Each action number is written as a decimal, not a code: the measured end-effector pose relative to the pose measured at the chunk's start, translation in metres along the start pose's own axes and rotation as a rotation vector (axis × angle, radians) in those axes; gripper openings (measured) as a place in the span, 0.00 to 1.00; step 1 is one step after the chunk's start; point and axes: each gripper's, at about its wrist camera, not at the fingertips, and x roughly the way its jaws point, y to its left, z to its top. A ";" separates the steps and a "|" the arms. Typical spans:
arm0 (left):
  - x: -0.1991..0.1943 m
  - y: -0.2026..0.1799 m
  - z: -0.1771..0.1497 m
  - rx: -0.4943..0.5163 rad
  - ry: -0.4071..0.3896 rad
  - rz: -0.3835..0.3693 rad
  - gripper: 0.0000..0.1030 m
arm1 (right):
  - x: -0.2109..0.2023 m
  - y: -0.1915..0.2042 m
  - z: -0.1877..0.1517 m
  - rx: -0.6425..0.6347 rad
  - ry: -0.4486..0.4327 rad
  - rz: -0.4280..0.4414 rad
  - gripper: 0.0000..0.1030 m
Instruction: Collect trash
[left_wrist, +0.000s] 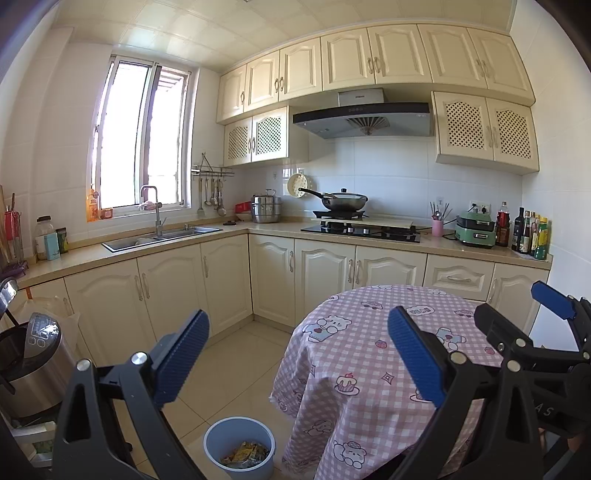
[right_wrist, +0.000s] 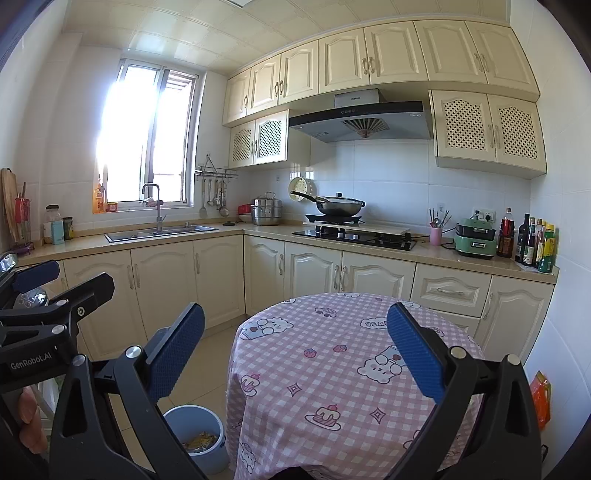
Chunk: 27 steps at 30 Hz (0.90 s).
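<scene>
Left tongs (left_wrist: 297, 356): apart, empty, raised. Right tongs (right_wrist: 295, 352): same. Trash (left_wrist: 245, 453): wrappers inside bin (left_wrist: 212, 441), floor, beside surface (left_wrist: 369, 369). Surface top: bare. Risk: cloth hem hangs near bin; low reach could snag hem, tip bin.

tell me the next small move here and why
Probably hold off and scan the floor for stray trash: both the left gripper and right gripper are open and empty, the tablecloth looks bare, and wrappers already lie in the bin.
</scene>
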 end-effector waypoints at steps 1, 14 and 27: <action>0.000 0.000 0.000 -0.001 0.000 0.000 0.93 | 0.000 0.000 0.000 -0.001 0.000 0.000 0.93; 0.000 0.002 0.000 -0.005 0.002 -0.003 0.93 | 0.000 0.001 0.001 -0.002 0.001 0.001 0.93; 0.003 0.003 -0.002 -0.004 0.010 -0.010 0.93 | 0.001 0.000 0.002 -0.003 0.003 0.001 0.93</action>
